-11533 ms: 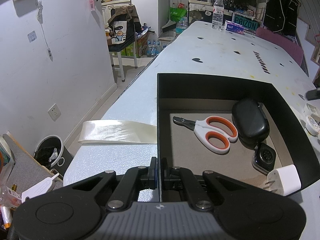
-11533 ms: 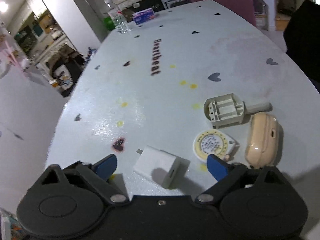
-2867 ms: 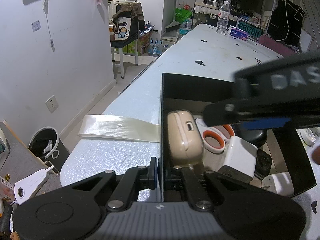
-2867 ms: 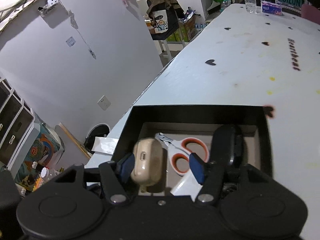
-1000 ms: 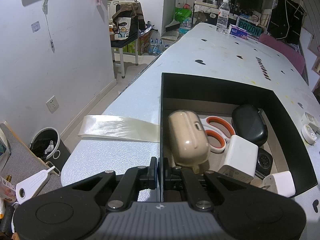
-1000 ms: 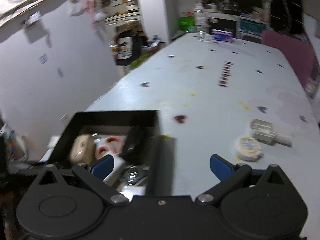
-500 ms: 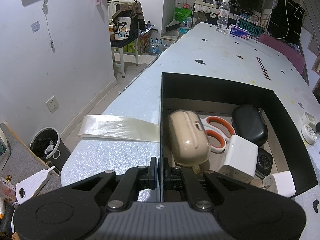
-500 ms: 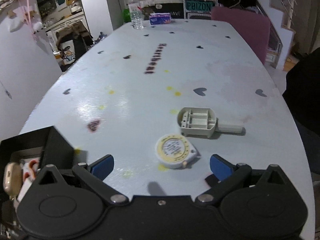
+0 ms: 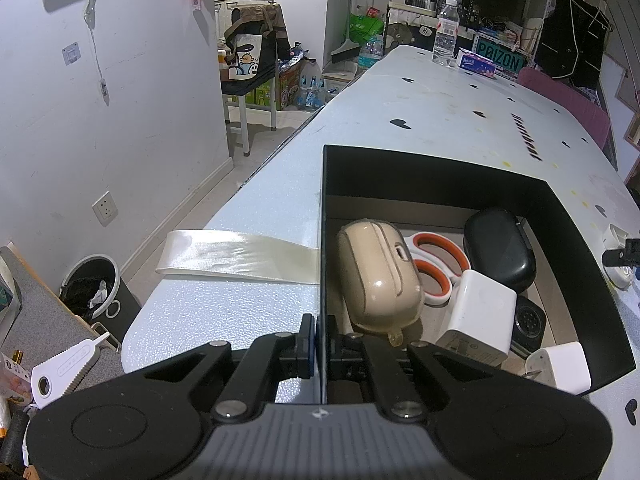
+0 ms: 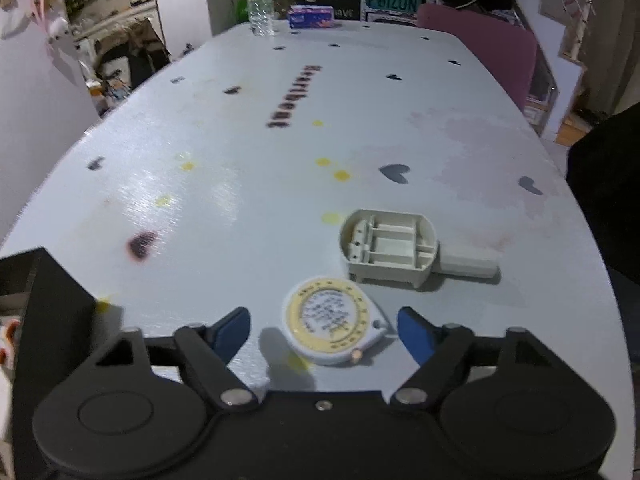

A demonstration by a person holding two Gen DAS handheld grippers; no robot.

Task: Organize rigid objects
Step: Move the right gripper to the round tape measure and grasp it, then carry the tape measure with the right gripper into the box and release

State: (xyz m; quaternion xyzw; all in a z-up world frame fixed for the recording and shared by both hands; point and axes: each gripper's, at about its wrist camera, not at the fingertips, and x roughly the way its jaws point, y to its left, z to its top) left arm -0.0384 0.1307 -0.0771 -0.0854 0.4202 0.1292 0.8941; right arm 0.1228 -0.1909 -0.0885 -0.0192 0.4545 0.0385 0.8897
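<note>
My left gripper (image 9: 320, 340) is shut on the near wall of the black box (image 9: 436, 168). Inside lie a beige earbud case (image 9: 378, 276), orange-handled scissors (image 9: 438, 266), a black case (image 9: 498, 250), a white charger (image 9: 480, 318), a second white plug (image 9: 560, 366) and a small black round device (image 9: 530, 326). My right gripper (image 10: 324, 330) is open, its blue pads on either side of a round yellow-and-white tape measure (image 10: 334, 324) on the table. A cream plastic holder with a handle (image 10: 396, 248) lies just behind it.
The box corner (image 10: 36, 296) shows at the left of the right wrist view. A white ribbon strip (image 9: 236, 256) lies left of the box by the table's left edge. A water bottle (image 10: 260, 0) and tissue pack (image 10: 310, 16) stand at the far end. A pink chair (image 10: 480, 44) is far right.
My right gripper has left the box, swung right and moved in around the tape measure, still open. The left gripper and box have not moved.
</note>
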